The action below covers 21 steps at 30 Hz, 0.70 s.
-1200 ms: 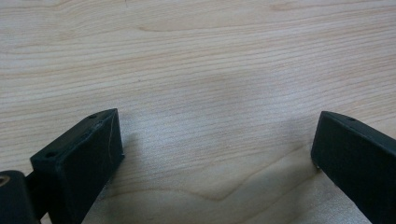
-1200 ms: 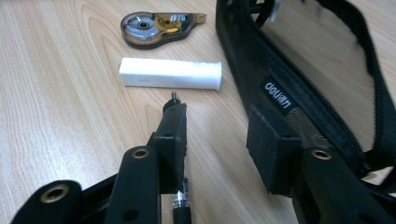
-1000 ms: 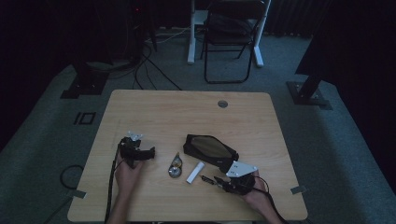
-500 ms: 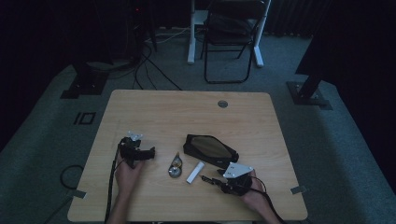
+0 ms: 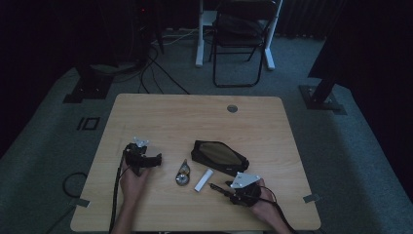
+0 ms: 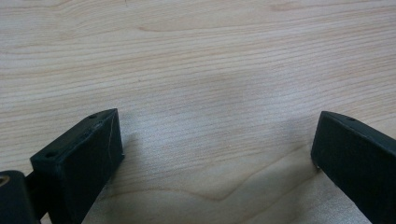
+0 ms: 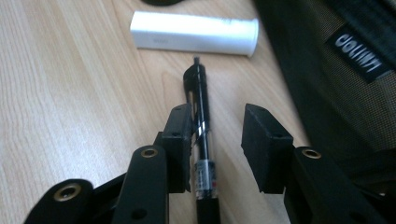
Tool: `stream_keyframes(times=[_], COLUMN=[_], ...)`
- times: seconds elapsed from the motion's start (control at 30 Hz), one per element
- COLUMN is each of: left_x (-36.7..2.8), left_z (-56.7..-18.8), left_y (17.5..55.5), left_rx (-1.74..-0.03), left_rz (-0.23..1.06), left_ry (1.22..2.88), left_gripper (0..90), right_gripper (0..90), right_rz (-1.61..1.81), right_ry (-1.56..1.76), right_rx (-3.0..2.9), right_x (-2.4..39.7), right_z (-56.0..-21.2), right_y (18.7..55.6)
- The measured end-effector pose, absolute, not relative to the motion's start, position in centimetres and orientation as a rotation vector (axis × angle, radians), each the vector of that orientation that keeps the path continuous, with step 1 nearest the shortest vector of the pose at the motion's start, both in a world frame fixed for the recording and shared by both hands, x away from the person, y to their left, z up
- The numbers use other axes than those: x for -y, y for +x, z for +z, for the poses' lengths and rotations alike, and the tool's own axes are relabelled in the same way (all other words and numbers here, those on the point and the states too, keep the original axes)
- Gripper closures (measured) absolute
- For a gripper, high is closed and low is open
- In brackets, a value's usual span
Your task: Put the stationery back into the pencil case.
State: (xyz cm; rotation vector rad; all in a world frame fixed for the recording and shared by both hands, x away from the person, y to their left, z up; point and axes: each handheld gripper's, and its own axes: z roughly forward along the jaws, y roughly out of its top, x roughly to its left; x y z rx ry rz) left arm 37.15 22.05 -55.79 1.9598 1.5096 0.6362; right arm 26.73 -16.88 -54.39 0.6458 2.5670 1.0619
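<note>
Right gripper (image 7: 215,140) jaws have just been closing, gap now narrower, a black pen (image 7: 201,135) lying between them on the table (image 7: 70,93). Pen sits against the one jaw, the other jaw still apart from it, so not clamped. In the high view the right gripper (image 5: 216,187) has edged a little toward the white tube (image 5: 204,179), its tip just beside the tube's near end.

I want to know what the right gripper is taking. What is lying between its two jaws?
A black pen lies on the table between the jaws of the right gripper, which have just been closing. It lies against one jaw; the other stands apart. Its rear end is hidden under the gripper.
</note>
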Motion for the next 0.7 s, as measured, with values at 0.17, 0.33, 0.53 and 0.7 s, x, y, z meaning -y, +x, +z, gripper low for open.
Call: stream_keyframes(times=[0.17,0.33,0.53,0.7], left_x=[-22.05,-22.05,-22.04,-22.03], left_z=[-55.79,-55.79,-55.79,-55.79], left_y=[37.15,37.15,37.14,37.14], left_rx=[-1.509,-1.51,-1.51,-1.508], left_rz=[0.636,0.636,0.637,0.637], left_ry=[1.96,1.96,1.959,1.961], left_gripper=[2.3,2.3,2.3,2.3], right_gripper=[67.4,73.6,78.5,79.4], right_rz=[1.033,0.995,0.988,0.968], right_ry=[0.643,0.645,0.665,0.668], right_rx=[-2.595,-2.618,-2.659,-2.678], right_x=[16.87,16.91,16.94,16.82], right_z=[-54.81,-55.11,-54.96,-54.78], right_y=[26.6,26.66,27.01,27.23])
